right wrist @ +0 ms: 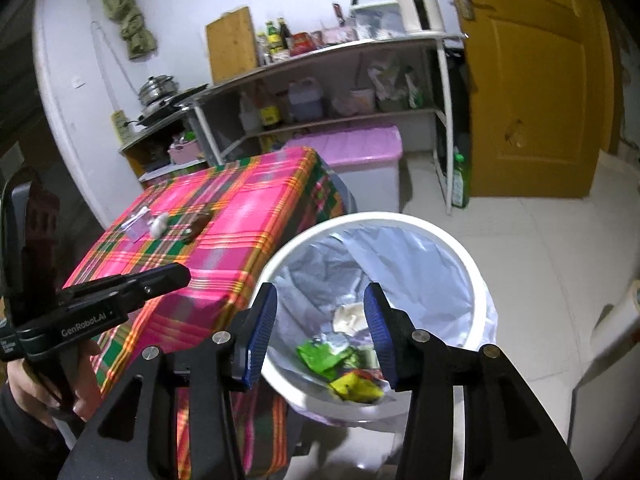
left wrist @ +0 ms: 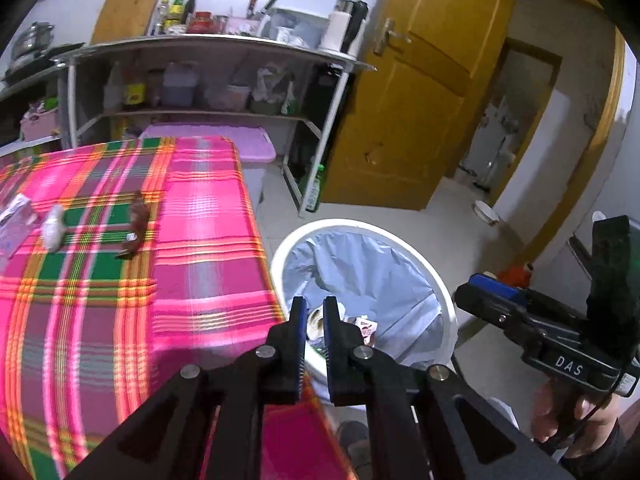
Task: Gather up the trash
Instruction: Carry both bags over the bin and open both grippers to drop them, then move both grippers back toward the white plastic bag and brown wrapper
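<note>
A white bin [left wrist: 360, 226] [right wrist: 400, 218] with a pale blue liner stands on the floor beside the table [left wrist: 192, 208] [right wrist: 240, 216], which has a pink plaid cloth. Green [right wrist: 320, 356], yellow [right wrist: 354, 386] and white [right wrist: 350, 316] wrappers lie in the bin. On the cloth lie a clear plastic wrapper [left wrist: 14, 216] [right wrist: 138, 220], a white crumpled wad [left wrist: 54, 226] [right wrist: 159, 224] and a dark brown wrapper [left wrist: 136, 224] [right wrist: 198, 224]. My right gripper [right wrist: 320, 292] [left wrist: 472, 292] hangs open over the bin, empty. My left gripper [left wrist: 315, 312] [right wrist: 180, 274] is shut and empty at the table's corner by the bin's rim.
A metal shelf rack [left wrist: 224, 44] [right wrist: 320, 46] with bottles and jars stands behind the table. A purple-lidded storage box [left wrist: 224, 136] [right wrist: 360, 144] sits below it. A yellow wooden door [left wrist: 420, 92] [right wrist: 532, 80] is at the right, with a green bottle [left wrist: 314, 188] [right wrist: 460, 180] on the tiled floor.
</note>
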The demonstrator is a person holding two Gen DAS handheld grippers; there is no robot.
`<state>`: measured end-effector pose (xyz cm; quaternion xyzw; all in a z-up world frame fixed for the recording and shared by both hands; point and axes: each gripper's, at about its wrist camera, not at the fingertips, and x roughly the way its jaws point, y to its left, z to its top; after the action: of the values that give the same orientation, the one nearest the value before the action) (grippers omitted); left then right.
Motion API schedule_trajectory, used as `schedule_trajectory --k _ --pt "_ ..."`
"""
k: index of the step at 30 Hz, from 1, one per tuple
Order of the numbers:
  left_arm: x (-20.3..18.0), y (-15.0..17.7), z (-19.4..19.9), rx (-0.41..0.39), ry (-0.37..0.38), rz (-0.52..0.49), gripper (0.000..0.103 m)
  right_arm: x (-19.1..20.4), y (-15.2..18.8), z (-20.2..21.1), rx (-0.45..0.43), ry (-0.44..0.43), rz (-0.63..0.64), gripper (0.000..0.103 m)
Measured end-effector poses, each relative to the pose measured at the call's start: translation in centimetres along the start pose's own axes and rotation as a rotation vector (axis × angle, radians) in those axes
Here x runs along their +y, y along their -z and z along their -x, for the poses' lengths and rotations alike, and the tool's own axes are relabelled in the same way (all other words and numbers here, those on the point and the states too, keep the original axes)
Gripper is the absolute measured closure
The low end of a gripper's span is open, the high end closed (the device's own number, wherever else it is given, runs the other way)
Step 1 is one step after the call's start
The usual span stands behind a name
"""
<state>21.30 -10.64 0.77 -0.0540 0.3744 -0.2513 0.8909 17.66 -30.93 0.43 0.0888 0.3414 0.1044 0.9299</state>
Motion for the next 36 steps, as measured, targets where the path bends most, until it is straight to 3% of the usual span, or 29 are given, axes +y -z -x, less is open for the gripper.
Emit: schedule_trajectory --k 11,23,36 --pt "3.6 2.1 6.0 -0.055 -0.067 0.038 0.095 4.5 -0.1 1.2 -0.039 -0.045 0.021 0.057" --pt "7.5 4.2 11.9 -0.156 -0.242 0.083 0.095 9.4 0.5 0.9 -0.017 -0.108 0.129 0.057" --pt "10.2 3.7 14.1 -0.189 -0.308 0.114 0.095 12.7 -0.8 -0.5 -0.033 -0.153 0.203 0.054"
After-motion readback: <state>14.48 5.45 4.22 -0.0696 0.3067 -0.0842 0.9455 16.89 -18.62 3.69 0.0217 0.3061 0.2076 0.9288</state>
